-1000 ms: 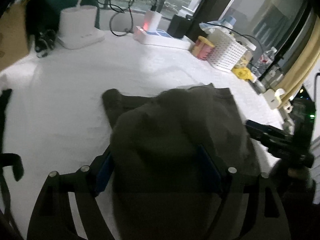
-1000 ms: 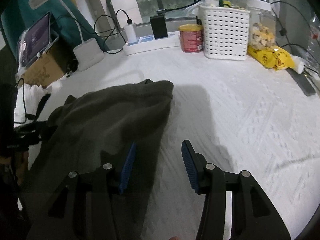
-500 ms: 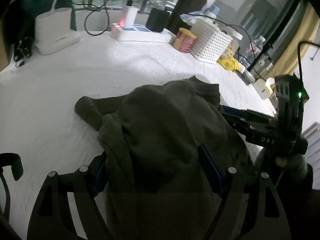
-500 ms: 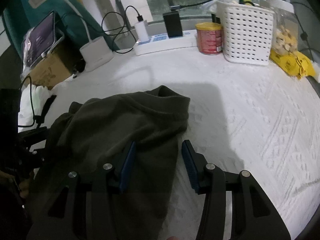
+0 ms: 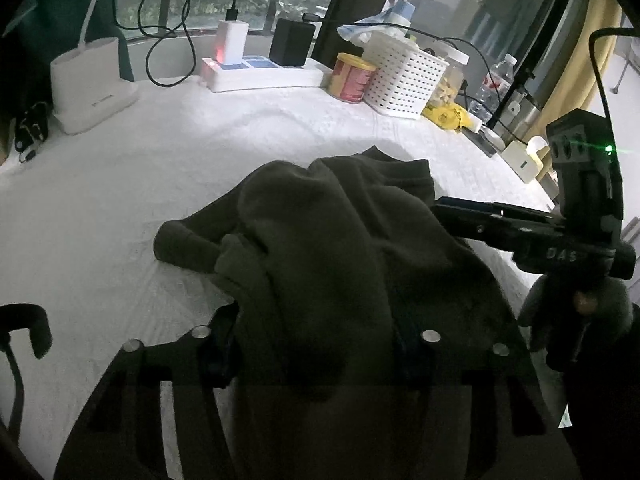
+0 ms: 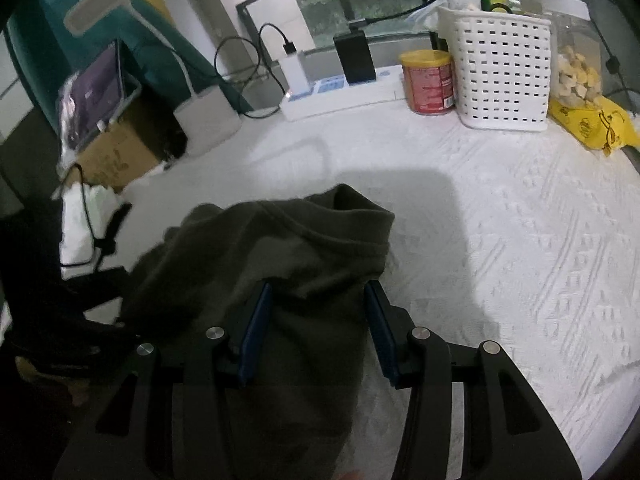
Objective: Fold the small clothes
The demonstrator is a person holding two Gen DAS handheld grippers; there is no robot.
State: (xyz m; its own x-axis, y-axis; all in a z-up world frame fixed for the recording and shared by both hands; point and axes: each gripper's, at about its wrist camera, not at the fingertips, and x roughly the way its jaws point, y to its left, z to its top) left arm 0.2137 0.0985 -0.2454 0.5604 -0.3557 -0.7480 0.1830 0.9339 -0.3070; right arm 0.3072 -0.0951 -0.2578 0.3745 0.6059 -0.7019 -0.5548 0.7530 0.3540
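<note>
A dark olive small garment point(image 5: 340, 240) lies bunched on the white textured table cover point(image 5: 100, 200); it also shows in the right wrist view point(image 6: 288, 248). My left gripper point(image 5: 316, 344) is open, its jaws apart with the cloth heaped over and between them. My right gripper point(image 6: 316, 320) is open, its blue-padded fingers point(image 6: 256, 320) standing on either side of the garment's right part near the ribbed hem. The right gripper point(image 5: 520, 228) shows from the side in the left wrist view, at the garment's right edge.
At the back stand a white power strip point(image 5: 260, 72) with chargers, a red can point(image 6: 428, 80), a white perforated basket point(image 6: 500, 72), a yellow snack bag point(image 6: 592, 120) and a white lamp base point(image 5: 92, 84). A cardboard box point(image 6: 112, 156) sits at the left.
The right gripper moved left over the garment, so cloth now lies between its fingers. The garment has been gathered and bunched higher; the left gripper's fingers are buried deeper in it.
</note>
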